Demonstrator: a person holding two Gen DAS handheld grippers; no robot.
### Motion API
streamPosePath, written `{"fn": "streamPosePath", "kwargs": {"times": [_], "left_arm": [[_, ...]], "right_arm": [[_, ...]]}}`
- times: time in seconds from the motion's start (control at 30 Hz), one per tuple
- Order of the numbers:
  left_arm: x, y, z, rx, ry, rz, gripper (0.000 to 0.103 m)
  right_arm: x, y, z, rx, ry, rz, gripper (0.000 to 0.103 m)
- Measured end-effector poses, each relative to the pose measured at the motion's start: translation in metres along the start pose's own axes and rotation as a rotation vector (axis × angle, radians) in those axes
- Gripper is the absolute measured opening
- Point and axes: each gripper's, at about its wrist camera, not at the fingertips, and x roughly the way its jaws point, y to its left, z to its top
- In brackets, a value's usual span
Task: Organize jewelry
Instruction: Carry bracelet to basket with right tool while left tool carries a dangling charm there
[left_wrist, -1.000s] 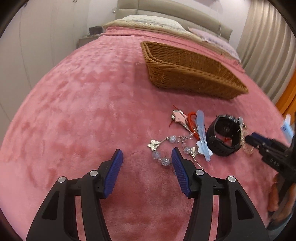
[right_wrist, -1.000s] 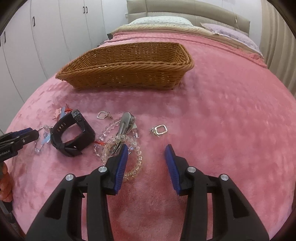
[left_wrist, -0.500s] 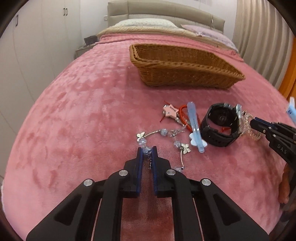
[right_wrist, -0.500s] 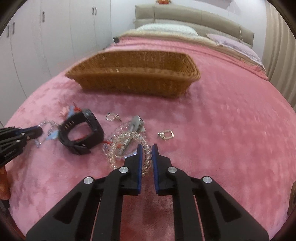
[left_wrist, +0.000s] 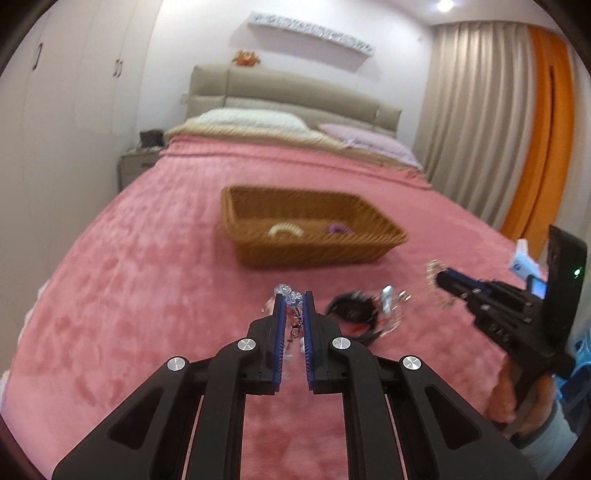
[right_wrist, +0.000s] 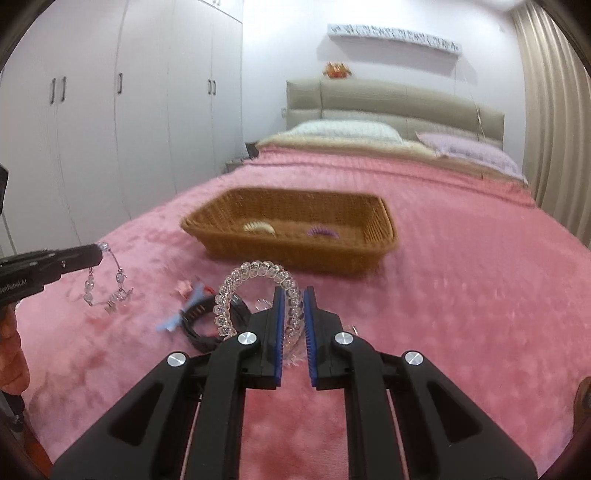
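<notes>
Pointing level toward the basket (right_wrist: 291, 229), left claw (left_wrist: 294, 297) pinches a charm bracelet (right_wrist: 107, 291), right claw (right_wrist: 293, 295) a beaded bracelet (right_wrist: 255, 280).

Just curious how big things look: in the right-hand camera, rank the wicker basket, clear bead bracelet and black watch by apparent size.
1. Brown wicker basket, largest though farthest.
2. Clear bead bracelet, held up near the camera, which enlarges it.
3. Black watch, partly hidden behind the bracelet; unsure against it.

A home bedroom: a bed (right_wrist: 443, 258) under a pink blanket with pillows (right_wrist: 343, 131) and a padded headboard (right_wrist: 391, 98), white wardrobes (right_wrist: 122, 122) alongside, curtains (left_wrist: 476, 122) and a nightstand (left_wrist: 135, 166).
</notes>
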Motion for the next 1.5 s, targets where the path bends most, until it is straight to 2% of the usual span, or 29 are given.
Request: {"fn": "streamPosePath", "kwargs": {"times": [0.17,0.33,0.47,0.63,0.83,0.93,1.03,1.13,1.2,1.27,1.33,1.37,1.4,1.5], "left_arm": [[-0.013,-0.015,0.032,0.047,-0.06,-0.035,0.007],[-0.004,-0.029,0.079,0.095,-0.11,-0.039,0.007],[0.022,-0.038,0.116,0.119,-0.132,-0.054,0.007],[0.076,-0.038,0.141,0.126,-0.141,-0.052,0.008],[0.158,-0.029,0.139,0.104,-0.044,-0.026,0.008],[0.189,-0.017,0.126,0.082,0.016,-0.018,0.008],[0.209,-0.007,0.112,0.087,0.067,0.01,0.008],[0.219,0.003,0.106,0.064,0.113,0.009,0.008],[0.216,0.007,0.107,0.047,0.112,0.005,0.014],[0.205,0.008,0.108,0.036,0.088,-0.004,0.038],[0.194,0.006,0.109,0.041,0.062,-0.003,0.047],[0.185,0.005,0.11,0.039,0.057,-0.015,0.051],[0.18,0.005,0.111,0.034,0.052,-0.02,0.052],[0.151,0.003,0.109,0.03,0.027,-0.037,0.052]], "right_arm": [[-0.007,0.007,0.028,-0.017,-0.033,-0.01,0.009],[0.003,0.0,0.077,0.006,-0.057,-0.024,0.009],[0.033,-0.016,0.116,0.054,-0.053,-0.028,0.009],[0.084,-0.033,0.133,0.09,-0.011,-0.055,0.009],[0.152,-0.051,0.126,0.14,0.097,-0.036,0.008],[0.185,-0.052,0.116,0.138,0.191,-0.025,0.008],[0.209,-0.05,0.104,0.114,0.278,-0.046,0.008],[0.223,-0.055,0.091,0.148,0.34,-0.014,0.009],[0.221,-0.058,0.089,0.17,0.338,-0.001,0.01],[0.214,-0.061,0.091,0.177,0.323,0.014,0.012],[0.204,-0.061,0.094,0.179,0.309,0.017,0.015],[0.2,-0.061,0.096,0.181,0.304,0.014,0.023],[0.193,-0.061,0.097,0.184,0.296,0.017,0.026],[0.165,-0.059,0.1,0.194,0.272,0.043,0.026]]}}
